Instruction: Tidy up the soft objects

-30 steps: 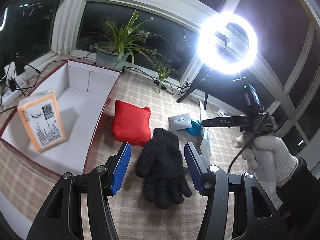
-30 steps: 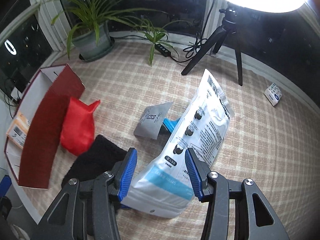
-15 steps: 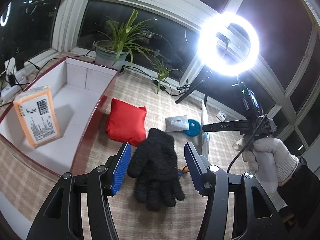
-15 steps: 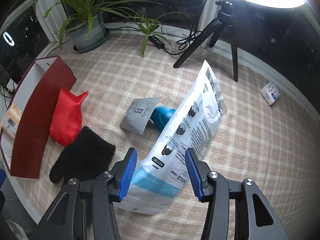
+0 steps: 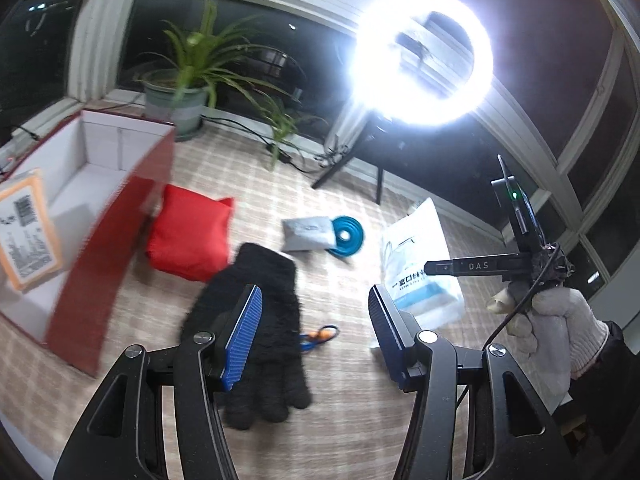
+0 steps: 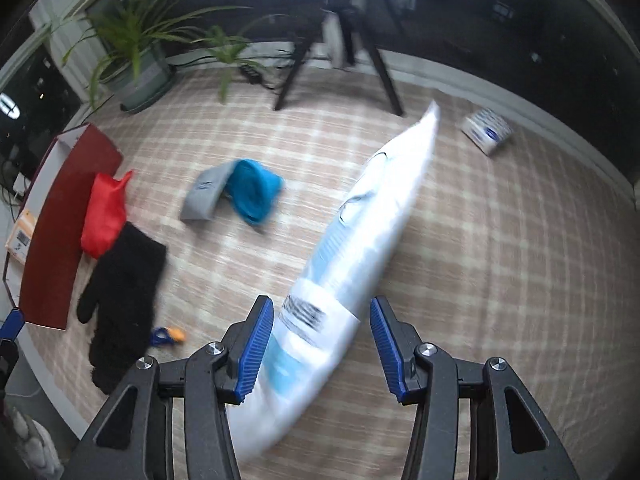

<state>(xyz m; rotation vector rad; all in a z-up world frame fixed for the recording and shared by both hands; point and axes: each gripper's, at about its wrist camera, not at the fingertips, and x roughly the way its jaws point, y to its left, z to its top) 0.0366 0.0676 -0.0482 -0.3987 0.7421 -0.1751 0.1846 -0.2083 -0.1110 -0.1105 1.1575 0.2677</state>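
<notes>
"Holding anything in your left claw (image 5: 316,336)?"

"No. Its blue pads stand apart with nothing between them. The black glove (image 5: 276,280) lies flat on the checked mat (image 5: 360,400) below, partly behind the left pad. A red pouch (image 5: 188,236) sits just beyond it, against the red box (image 5: 100,264)."

"And the right claw (image 6: 322,344)?"

"The white bag (image 6: 372,216) runs between its jaws. My left pad meets the bag's edge, but a gap shows at the right pad. I cannot tell whether it is gripped."

"Anything in the box?"

"An orange packet (image 5: 24,232) leans inside."
</notes>
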